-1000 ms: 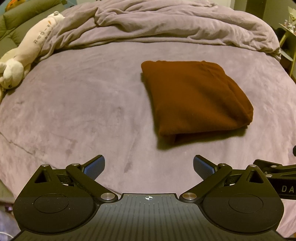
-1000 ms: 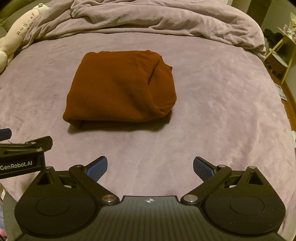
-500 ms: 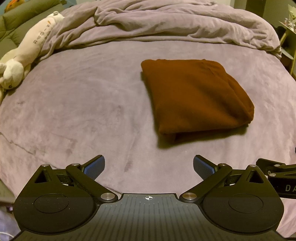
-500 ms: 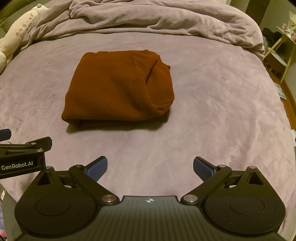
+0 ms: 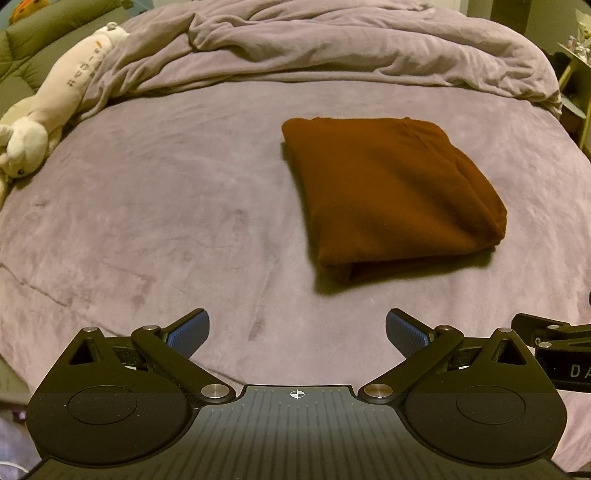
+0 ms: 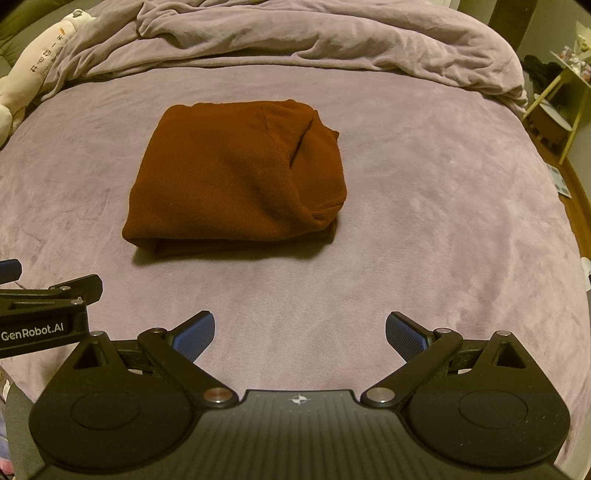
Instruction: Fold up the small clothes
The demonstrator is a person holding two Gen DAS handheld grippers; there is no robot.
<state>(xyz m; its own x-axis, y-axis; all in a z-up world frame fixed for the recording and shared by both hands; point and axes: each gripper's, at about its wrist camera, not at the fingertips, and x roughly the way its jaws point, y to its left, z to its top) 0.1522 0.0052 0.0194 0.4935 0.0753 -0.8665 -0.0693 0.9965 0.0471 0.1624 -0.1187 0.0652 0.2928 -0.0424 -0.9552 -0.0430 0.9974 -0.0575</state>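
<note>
Garment: brown garment [image 5: 388,192] folded into a thick rectangle, lying mid-bed on the purple blanket [image 5: 166,221], likely left there as a finished fold
Left gripper [image 5: 297,334]: fingers spread wide, empty, held back short of the near edge
Right gripper [image 6: 300,334]: likewise apart, holding nothing
Change: almost none since a second ago, views shifted only slightly, garment unmoved

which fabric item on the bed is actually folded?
The rust-brown garment, a compact folded stack flat mid-bed. The lilac duvet behind it lies bunched and rumpled. Both grippers, left and right, are open, touching neither.
</note>
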